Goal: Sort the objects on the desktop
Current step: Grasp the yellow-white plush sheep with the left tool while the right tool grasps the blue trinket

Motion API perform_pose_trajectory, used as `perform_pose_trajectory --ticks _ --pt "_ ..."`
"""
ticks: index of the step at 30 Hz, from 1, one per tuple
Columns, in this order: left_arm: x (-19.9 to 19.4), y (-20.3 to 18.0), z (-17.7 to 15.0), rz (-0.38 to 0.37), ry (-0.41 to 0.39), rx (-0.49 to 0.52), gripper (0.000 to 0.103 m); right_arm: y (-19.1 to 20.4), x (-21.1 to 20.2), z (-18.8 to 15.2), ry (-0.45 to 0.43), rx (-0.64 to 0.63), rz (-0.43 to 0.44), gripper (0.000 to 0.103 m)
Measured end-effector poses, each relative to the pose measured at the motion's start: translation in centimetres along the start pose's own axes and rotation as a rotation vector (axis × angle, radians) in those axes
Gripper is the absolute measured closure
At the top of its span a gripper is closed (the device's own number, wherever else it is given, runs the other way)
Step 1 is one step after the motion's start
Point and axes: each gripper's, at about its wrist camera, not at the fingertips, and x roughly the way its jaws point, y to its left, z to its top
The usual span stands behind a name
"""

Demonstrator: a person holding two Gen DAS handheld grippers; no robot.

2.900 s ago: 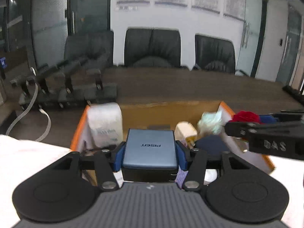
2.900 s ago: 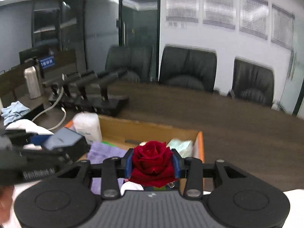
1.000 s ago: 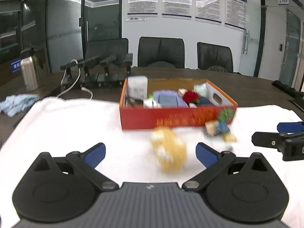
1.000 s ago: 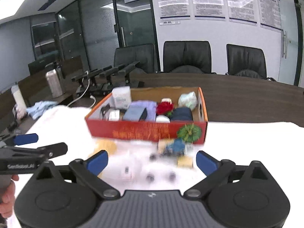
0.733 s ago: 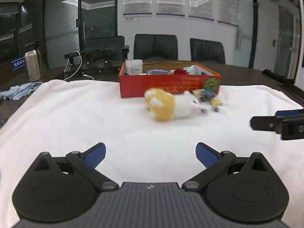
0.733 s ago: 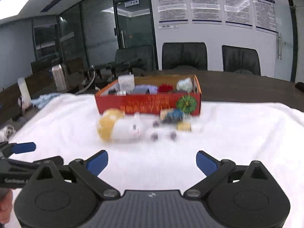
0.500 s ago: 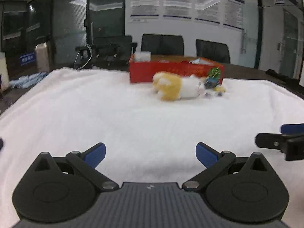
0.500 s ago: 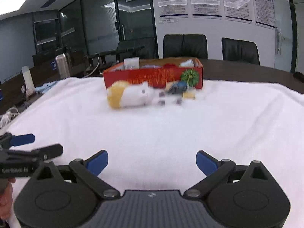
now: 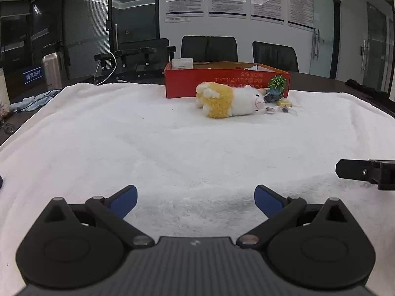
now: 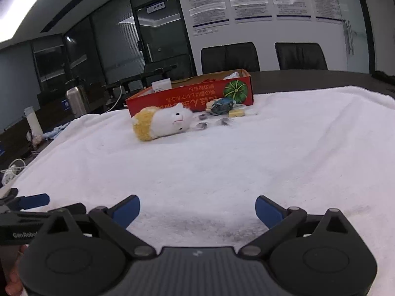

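Two grippers: both low over the near edge of the white towel, both empty, well short of the objects.
Left gripper: jaws spread wide, blue pads apart, nothing between them; its fingers also show at the lower left of the right wrist view, apart there too.
Right gripper: jaws wide apart, nothing held; one of its black fingers reaches into the left wrist view from the right edge.
Hand: part of a person's hand shows at the bottom left of the right wrist view, under the left gripper's body.
Red box: open-top cardboard tray at the far side of the towel, printed characters upside down, green pumpkin graphic on the front right corner.
Box contents: white carton standing in the back left corner, something pale and crumpled at the right end; the rest is hidden behind the front wall.
Plush toy: yellow-and-white stuffed animal lying on its side on the towel just in front of the box, face toward the right.
Small items: blue toy car, yellow block and a few small clear pieces clustered beside the plush's face, near the box's front right corner; all outside the box.
Table: dark conference table under the towel, steel flask at the far left, black office chairs behind.
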Motion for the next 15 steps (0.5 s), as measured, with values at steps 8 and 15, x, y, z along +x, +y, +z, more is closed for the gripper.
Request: perform_pose_trajectory --ticks 8,15 --pt "0.3 -0.1 0.1 -0.006 0.027 0.002 0.0 0.0 -0.1 -0.1 -0.012 0.007 -0.017 0.003" --pt "0.8 -0.4 1.1 -0.064 0.08 0.076 0.0 0.0 0.0 0.0 -0.01 0.016 -0.042 0.003"
